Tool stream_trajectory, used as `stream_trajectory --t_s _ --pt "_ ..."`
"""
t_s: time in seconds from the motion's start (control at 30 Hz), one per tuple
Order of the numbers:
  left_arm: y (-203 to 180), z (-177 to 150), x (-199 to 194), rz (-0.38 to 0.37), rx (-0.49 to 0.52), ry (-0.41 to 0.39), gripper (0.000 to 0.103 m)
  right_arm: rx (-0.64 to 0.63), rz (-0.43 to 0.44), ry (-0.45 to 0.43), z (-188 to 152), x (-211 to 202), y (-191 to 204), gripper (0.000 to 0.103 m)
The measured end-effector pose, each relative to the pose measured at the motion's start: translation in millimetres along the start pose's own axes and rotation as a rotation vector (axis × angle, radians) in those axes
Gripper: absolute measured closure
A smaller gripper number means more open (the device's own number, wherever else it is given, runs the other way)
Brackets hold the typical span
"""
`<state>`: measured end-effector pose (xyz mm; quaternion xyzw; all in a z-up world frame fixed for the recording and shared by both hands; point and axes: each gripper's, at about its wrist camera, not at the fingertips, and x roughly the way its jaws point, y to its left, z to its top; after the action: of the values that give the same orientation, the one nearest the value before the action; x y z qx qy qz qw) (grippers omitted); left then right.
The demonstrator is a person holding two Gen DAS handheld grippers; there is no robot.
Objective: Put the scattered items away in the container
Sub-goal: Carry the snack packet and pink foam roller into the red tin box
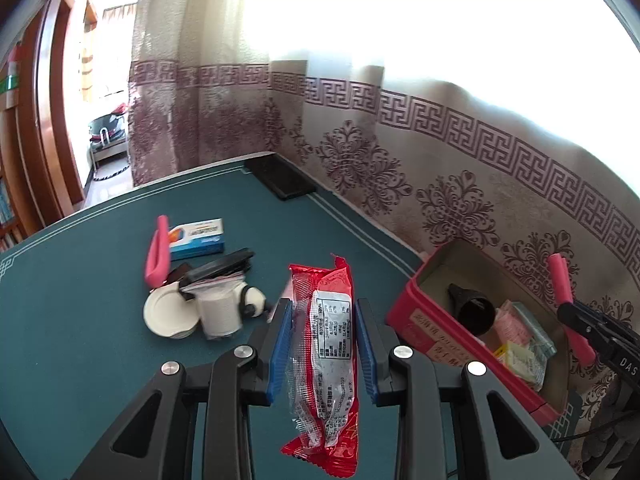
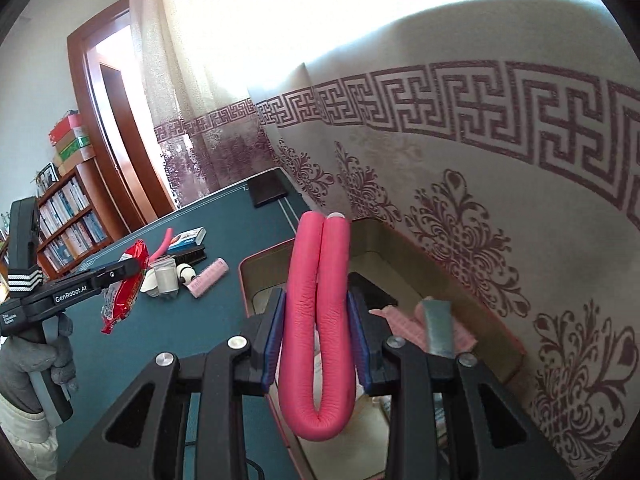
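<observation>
Red snack packet (image 1: 325,344): one, left fingers (image 1: 280,344) clamped | pink foam roller (image 2: 318,320): one (folded), right fingers (image 2: 273,344) clamped

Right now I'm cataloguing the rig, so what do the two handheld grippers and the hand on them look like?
Both grippers, the left gripper and the right gripper, have matte black angular linkage arms, silver round pivot bolts and ribbed blue finger pads. The left one's body carries white "GenRobot.AI" lettering. A grey knit glove and a cream sleeve cuff cover the hand.

Snack packet (image 1: 324,356) label print too small to read; box (image 2: 472,272) near end cut off below.
</observation>
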<state>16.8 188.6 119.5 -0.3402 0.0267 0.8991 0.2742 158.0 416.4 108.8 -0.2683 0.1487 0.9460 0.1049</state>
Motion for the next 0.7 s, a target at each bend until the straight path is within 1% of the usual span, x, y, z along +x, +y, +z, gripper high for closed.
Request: stream_trajectory --t_s 0.1,0.27,0.43,0.5,0.53,0.57,0.6,0.63,0.67,0.7 --pt "-27.9 8.9 8.2 -0.039 0.043 0.003 0.071 -0.007 -0.021 -0.005 -1.2 -1.0 -6.0 0.069" --pt "-63.2 18.1 20.2 -0.091 0.097 0.012 0.071 -0.006 -0.041 -0.005 -2.5 1.1 -14.3 0.069" --pt "-96.2 26.4 37.7 -0.156 0.131 0.029 0.071 -0.006 -0.066 -0.007 -5.2 3.0 -22.3 0.069" --pt "-106.8 28.9 45.5 -0.182 0.138 0.033 0.069 0.010 -0.069 -0.003 -5.7 4.3 -26.5 0.066" --pt "-109.2 29.6 48.3 -0.196 0.134 0.038 0.056 0.021 -0.069 -0.004 -6.1 4.4 -28.7 0.063" --pt "-110.0 30.0 51.2 -0.208 0.122 0.042 0.043 0.027 -0.063 -0.003 -6.5 4.6 -30.2 0.053" --pt "-108.7 29.8 52.6 -0.209 0.106 0.040 0.021 0.026 -0.059 0.001 -6.9 4.9 -30.6 0.046" --pt "-106.6 28.8 51.8 -0.210 0.094 0.029 0.020 0.021 -0.062 -0.002 -7.4 4.2 -30.2 0.033" --pt "-104.1 27.6 51.0 -0.212 0.090 0.027 0.020 0.014 -0.065 -0.010 -7.9 2.9 -29.4 0.027" --pt "-101.6 26.7 51.0 -0.210 0.087 0.030 0.020 0.006 -0.067 -0.021 -8.2 1.1 -28.3 0.026"
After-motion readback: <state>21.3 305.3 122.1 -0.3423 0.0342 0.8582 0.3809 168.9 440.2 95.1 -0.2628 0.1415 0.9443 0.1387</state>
